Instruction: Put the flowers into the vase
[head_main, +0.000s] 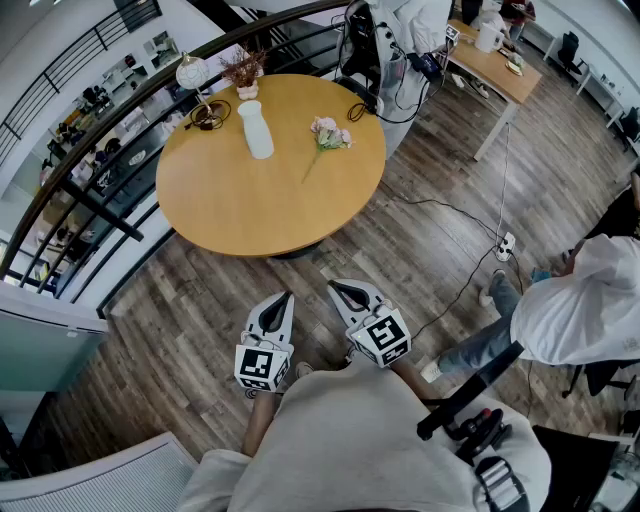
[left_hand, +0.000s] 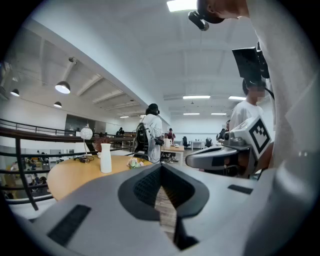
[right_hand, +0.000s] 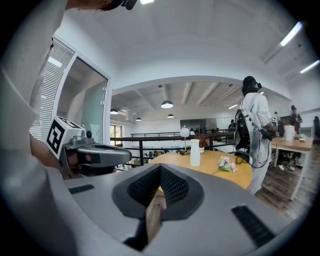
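The flowers (head_main: 328, 135), a small pink bunch, lie flat on the round wooden table (head_main: 230, 215). Their stem points toward the table's near edge, which I judge leaves it free for a pinch from my side. The white vase (head_main: 256, 130) stands upright to their left, near but not touching, with its mouth open to the ceiling, ready to receive the stem. Behind it sit a globe lamp (head_main: 192, 72) and a pot of dried plant (head_main: 244, 70), close to the railing (head_main: 90, 195).

I stand on the plank floor well short of the table, both claws drawn in close to my chest. My left gripper (head_main: 288, 296) is clenched on nothing, and so is my right gripper (head_main: 334, 287). Their tips aim roughly at the table, as one carries tools before an approach, so I judge the task not yet begun.

The head view alone lays out the plan: the flowers on the table's right part, the vase left of them, and a seated person in white (head_main: 580, 310) off to my right. The gripper views give the low side-on look that it cannot. They show the vase rising well above the flat-lying blooms, and each claw's two pads meeting at the tips with only floor showing through the slit below. Each also catches its partner claw alongside. The right gripper view shows best a standing person with a backpack just beyond the table.
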